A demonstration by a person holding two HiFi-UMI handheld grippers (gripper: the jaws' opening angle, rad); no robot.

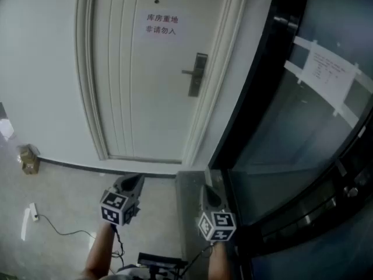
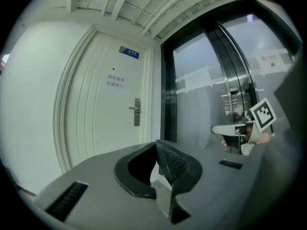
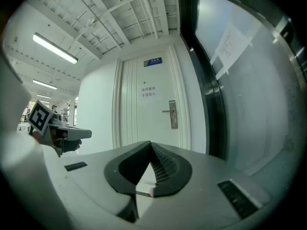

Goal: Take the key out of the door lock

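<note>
Well short of the door (image 1: 145, 86), the left tool (image 1: 137, 179) and right tool (image 1: 207, 189) hang over open floor (image 1: 70, 191), both closed and empty. The door lock (image 1: 198, 74) sits by the door's right edge; its key is too small to see.

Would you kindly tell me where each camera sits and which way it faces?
Head view: on the person's head, looking steeply down at the white door; both forearms, left gripper and right gripper show.
Left gripper view: on the left gripper, facing the door along its shut jaws; right gripper shows at right.
Right gripper view: on the right gripper, facing the door likewise; left gripper shows at left.
Shared: all show the lock plate.
</note>
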